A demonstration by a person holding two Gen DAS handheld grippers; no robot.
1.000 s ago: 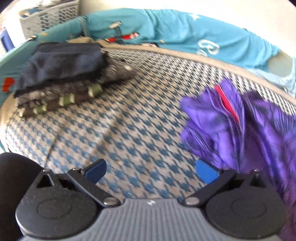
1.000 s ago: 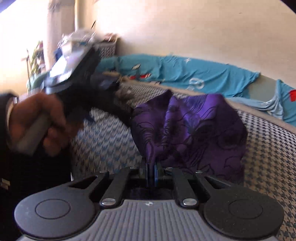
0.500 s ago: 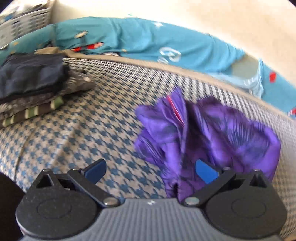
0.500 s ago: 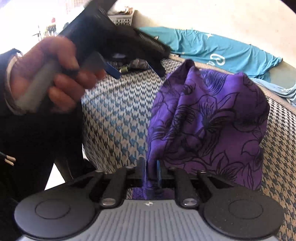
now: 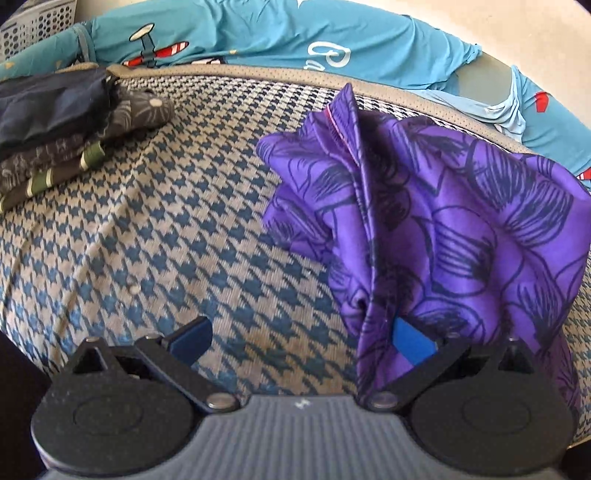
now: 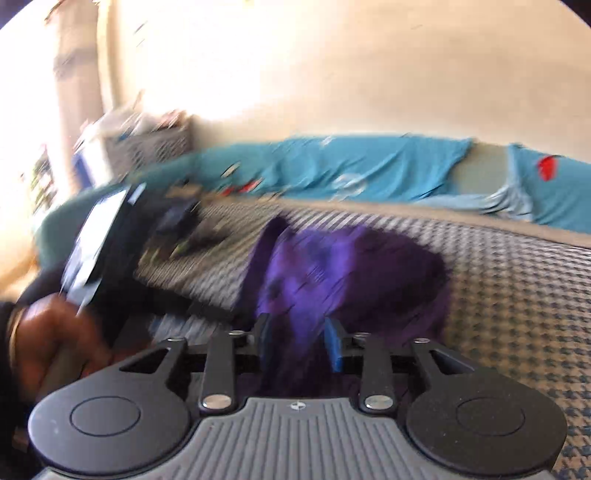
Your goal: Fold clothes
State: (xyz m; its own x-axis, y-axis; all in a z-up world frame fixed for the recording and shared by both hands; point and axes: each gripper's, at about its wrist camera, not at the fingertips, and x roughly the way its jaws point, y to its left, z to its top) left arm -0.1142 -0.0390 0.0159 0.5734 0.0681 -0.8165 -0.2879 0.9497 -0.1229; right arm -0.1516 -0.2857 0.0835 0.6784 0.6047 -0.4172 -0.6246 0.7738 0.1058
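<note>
Two grippers flank the purple garment (image 5: 461, 229) heaped right of centre on the checked bed (image 5: 166, 240): left gripper (image 5: 301, 336) spread, right gripper (image 6: 301, 341) opening around loose cloth, so folds may slump.

Satiny purple cloth (image 5: 461, 229) with a slight sheen lies on the coarse woven houndstooth cover (image 5: 166, 240); far off, soft matt teal fabric (image 5: 277, 33) drapes.
</note>
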